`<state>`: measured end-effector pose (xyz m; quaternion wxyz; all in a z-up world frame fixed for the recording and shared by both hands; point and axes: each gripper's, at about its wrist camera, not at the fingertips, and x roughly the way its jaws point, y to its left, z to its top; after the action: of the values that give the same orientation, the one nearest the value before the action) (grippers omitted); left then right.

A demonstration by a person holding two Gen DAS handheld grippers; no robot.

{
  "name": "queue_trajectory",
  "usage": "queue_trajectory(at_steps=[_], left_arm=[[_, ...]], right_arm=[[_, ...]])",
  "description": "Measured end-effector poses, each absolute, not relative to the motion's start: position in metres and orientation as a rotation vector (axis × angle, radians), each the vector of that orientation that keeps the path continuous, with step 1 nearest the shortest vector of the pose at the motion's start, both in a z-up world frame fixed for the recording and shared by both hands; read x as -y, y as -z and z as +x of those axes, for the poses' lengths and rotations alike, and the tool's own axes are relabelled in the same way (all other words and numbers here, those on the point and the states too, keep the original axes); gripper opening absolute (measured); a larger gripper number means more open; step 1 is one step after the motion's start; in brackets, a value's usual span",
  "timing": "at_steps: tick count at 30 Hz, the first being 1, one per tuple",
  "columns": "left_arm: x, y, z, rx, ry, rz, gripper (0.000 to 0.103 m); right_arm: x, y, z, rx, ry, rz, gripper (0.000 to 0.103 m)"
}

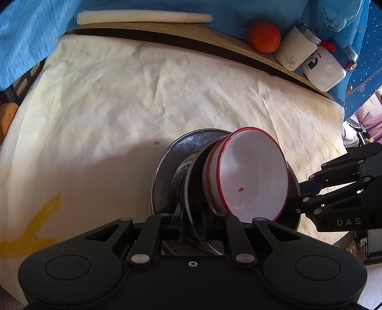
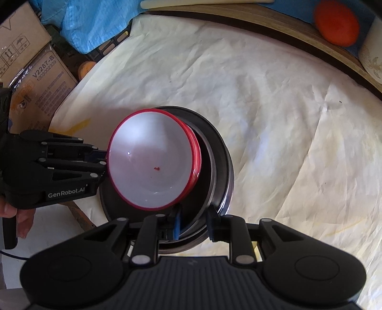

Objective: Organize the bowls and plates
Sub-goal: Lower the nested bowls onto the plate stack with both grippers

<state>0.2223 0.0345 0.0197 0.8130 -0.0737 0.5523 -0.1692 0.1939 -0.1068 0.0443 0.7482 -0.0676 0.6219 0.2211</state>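
A stack stands on the cloth-covered table: a wide steel plate [image 1: 164, 162] at the bottom, a steel bowl [image 1: 191, 181] on it, and two nested white bowls with red rims [image 1: 253, 171] on top. The stack also shows in the right wrist view, with the white bowls [image 2: 152, 162] above the steel bowl [image 2: 212, 171]. My left gripper [image 1: 192, 218] is shut on the steel bowl's near rim. My right gripper [image 2: 193, 225] straddles the steel bowl's rim on the opposite side, its jaws apart around it. Each gripper shows in the other's view, left [image 2: 100, 159] and right [image 1: 300, 190].
A wooden board edge runs along the back with a white roll [image 1: 143, 18], an orange fruit [image 1: 263, 37], a white jar [image 1: 296, 47] and a white bottle [image 1: 327, 69]. Blue cloth lies behind. Cardboard boxes [image 2: 35, 71] stand off the table's left side.
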Motion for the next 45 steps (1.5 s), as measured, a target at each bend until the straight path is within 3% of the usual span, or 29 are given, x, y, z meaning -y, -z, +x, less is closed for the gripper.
queue_trajectory(at_steps=[27, 45], left_arm=[[-0.031, -0.022, 0.227, -1.185, 0.336, -0.130, 0.014], [-0.030, -0.023, 0.224, -1.181, 0.318, -0.122, 0.015]], right_arm=[[0.107, -0.047, 0.194, -1.369, -0.538, -0.176, 0.032], [0.111, -0.049, 0.189, -1.360, -0.536, -0.170, 0.032]])
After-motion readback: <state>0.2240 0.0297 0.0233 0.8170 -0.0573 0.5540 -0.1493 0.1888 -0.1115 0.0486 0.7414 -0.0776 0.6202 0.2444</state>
